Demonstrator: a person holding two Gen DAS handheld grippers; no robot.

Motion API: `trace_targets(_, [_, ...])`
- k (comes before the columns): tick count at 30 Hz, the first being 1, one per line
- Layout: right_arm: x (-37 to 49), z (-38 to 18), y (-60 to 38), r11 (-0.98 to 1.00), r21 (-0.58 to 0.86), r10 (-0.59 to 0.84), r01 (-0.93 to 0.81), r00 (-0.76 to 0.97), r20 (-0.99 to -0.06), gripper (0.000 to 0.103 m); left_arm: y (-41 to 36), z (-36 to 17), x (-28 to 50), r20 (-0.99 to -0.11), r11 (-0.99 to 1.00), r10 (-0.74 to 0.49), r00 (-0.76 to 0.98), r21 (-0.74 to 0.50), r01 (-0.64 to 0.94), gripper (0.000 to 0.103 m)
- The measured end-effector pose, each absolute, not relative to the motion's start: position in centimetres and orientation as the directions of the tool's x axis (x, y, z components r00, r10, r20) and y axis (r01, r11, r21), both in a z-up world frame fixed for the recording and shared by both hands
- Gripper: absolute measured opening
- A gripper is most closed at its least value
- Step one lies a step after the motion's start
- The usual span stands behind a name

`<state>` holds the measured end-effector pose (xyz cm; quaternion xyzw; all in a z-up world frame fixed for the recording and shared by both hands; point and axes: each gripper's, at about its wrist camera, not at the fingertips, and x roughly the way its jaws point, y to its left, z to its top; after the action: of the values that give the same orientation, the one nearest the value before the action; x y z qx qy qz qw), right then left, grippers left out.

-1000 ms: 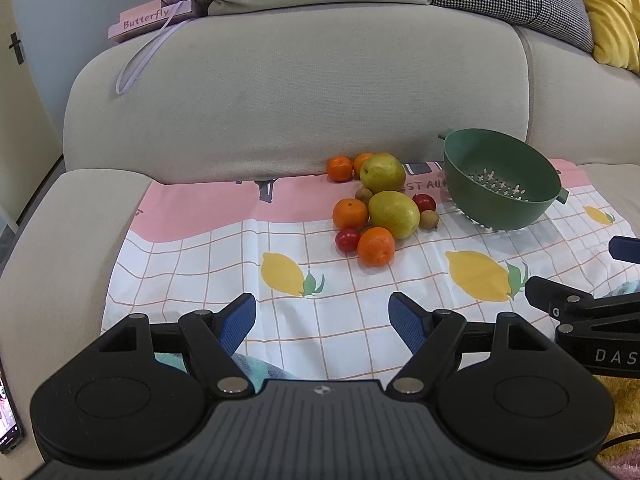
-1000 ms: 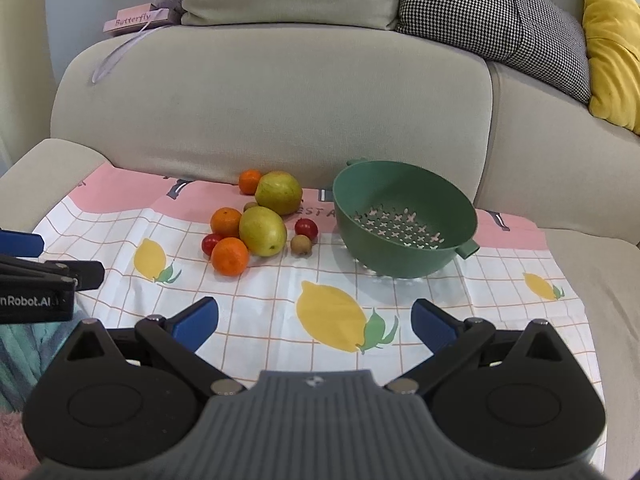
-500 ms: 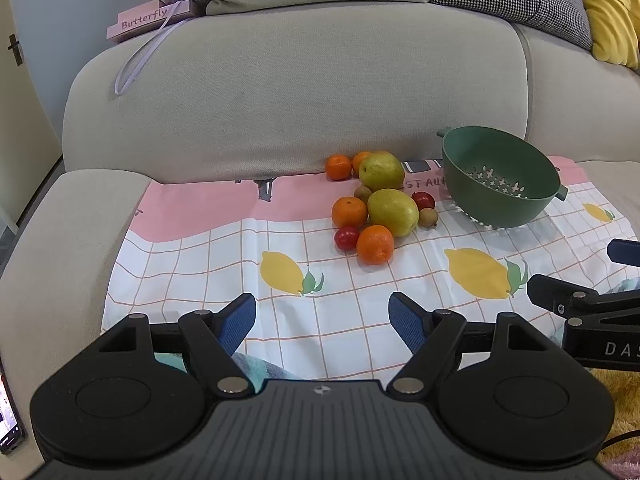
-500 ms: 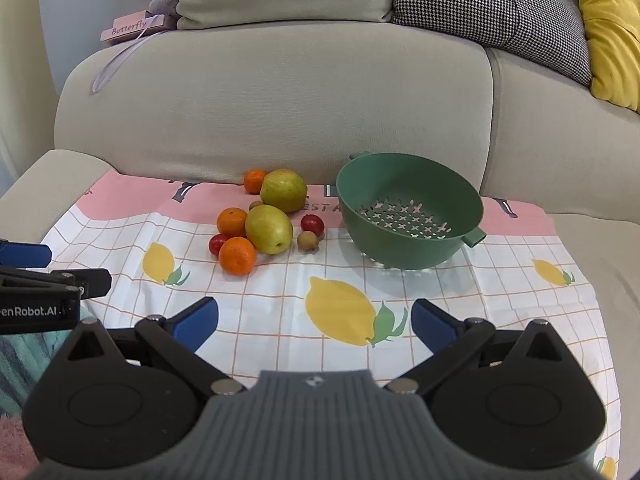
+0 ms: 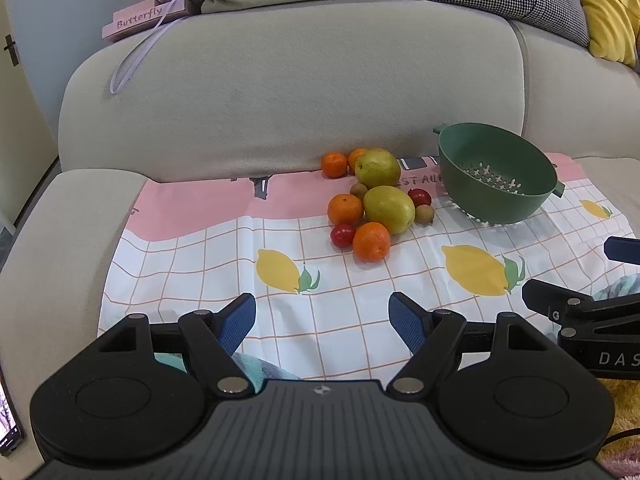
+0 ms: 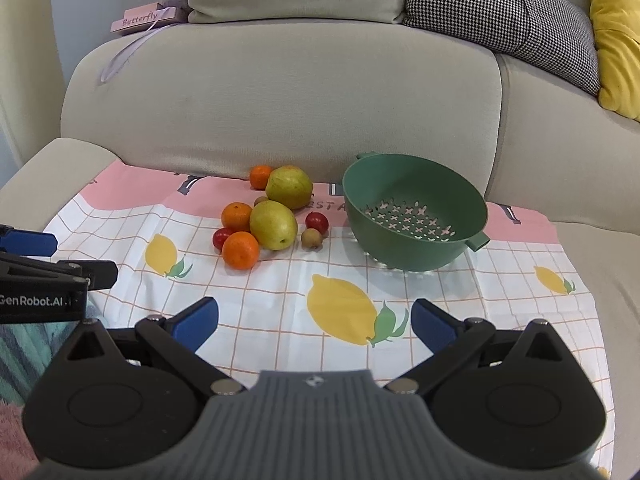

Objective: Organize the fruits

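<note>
On the sofa's lemon-print cloth (image 6: 280, 312) I've got the fruit pile (image 6: 272, 218): yellow-green pears, oranges, small red ones, just left of the green colander (image 6: 416, 216). Left gripper (image 5: 322, 320) and right gripper (image 6: 314, 320) both have fingers spread, holding nothing.

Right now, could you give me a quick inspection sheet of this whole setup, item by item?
Surface: lemon-print checked plastic cloth spread over a beige fabric sofa seat.
Job's things: empty dark green plastic colander; beside it a pile of two yellow-green pears, four oranges, two red cherry tomatoes and small brown round fruits.
Clutter: pink "Butterfly" box with ribbon on the sofa back.
Grippers: left hand-held gripper and right hand-held gripper both open, holding nothing, short of the fruit.
Cables: nothing seen.
Surroundings: beige, houndstooth and yellow cushions.
</note>
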<state>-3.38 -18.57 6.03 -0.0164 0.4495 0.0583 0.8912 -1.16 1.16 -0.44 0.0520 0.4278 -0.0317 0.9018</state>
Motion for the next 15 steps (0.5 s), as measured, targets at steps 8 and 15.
trace_targets(8, [-3.39,5.91,-18.41,0.992,0.018,0.086,-0.122,0.585,-0.807,0.099,1.03,-0.43,-1.17,-0.774,0.992,-0.028,0.633,0.057,0.114,0.089])
trace_targets(15, [-3.54,5.62,-18.71,0.987,0.060,0.138,-0.148,0.600,-0.788,0.098,0.93,-0.41,-1.00,-0.772,0.988,-0.081,0.630,0.024,0.156,0.080])
